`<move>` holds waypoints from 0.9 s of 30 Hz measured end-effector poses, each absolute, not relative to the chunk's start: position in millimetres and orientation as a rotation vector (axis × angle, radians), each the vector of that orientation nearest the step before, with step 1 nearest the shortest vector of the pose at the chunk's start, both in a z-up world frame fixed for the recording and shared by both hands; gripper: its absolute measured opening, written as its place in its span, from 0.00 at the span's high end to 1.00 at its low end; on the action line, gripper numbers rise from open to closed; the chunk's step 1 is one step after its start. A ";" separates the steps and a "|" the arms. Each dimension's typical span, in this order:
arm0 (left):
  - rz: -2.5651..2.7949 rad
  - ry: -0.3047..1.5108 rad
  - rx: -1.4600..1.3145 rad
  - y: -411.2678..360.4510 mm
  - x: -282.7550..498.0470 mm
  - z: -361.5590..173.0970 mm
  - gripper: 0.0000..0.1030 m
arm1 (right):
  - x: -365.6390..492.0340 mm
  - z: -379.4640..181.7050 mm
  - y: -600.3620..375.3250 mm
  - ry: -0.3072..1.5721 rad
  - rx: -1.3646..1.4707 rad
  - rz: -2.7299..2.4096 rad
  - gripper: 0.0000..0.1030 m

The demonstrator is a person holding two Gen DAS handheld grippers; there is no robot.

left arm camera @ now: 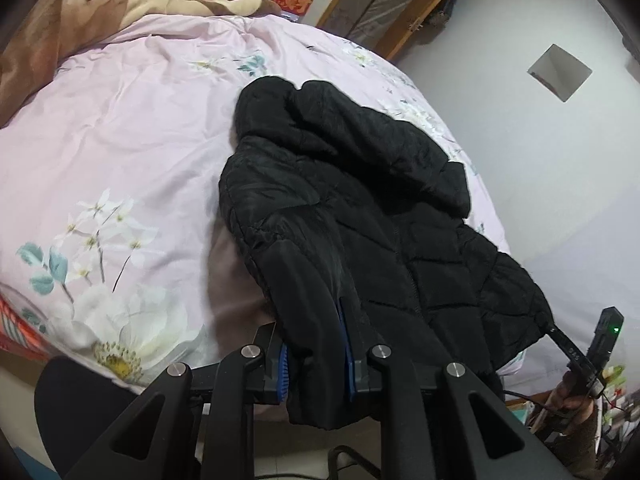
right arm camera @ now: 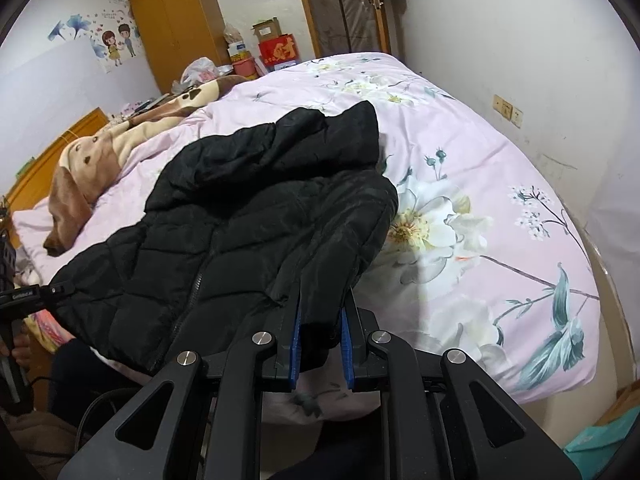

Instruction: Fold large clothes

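A black quilted hooded jacket point(left arm camera: 360, 200) lies front up on the pink floral bedspread point(left arm camera: 120, 140), hood toward the far side, hem at the near edge. My left gripper point(left arm camera: 316, 360) is shut on the jacket's left sleeve cuff, which hangs between the blue pads. My right gripper point(right arm camera: 320, 344) is shut on the jacket's point(right arm camera: 240, 232) right sleeve cuff near the bed's front edge. The right gripper also shows in the left wrist view point(left arm camera: 580, 352) at the jacket's hem corner. The left gripper shows in the right wrist view point(right arm camera: 44, 294) at the far left.
A brown and cream plush blanket point(right arm camera: 120, 148) lies along the head of the bed. Boxes and bags point(right arm camera: 276, 50) stand beyond the bed by an orange wardrobe point(right arm camera: 176, 28). A white wall point(right arm camera: 520, 60) runs along the bed's right side.
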State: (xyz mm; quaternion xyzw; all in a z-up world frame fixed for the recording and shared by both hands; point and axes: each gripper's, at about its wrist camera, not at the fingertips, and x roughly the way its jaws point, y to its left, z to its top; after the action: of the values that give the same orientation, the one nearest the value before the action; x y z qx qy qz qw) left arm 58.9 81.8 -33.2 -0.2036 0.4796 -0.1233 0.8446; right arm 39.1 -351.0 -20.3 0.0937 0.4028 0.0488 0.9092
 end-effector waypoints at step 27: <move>-0.114 0.982 -0.521 83.1 288.9 33.0 0.77 | 252.7 59.3 -329.9 0.842 0.184 0.092 0.85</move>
State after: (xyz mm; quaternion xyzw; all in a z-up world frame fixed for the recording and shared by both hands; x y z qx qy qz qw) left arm 288.9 83.1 33.0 -0.2470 0.4657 -0.0542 0.8480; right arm 252.7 -329.9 59.3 0.0894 0.4080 0.0446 0.9075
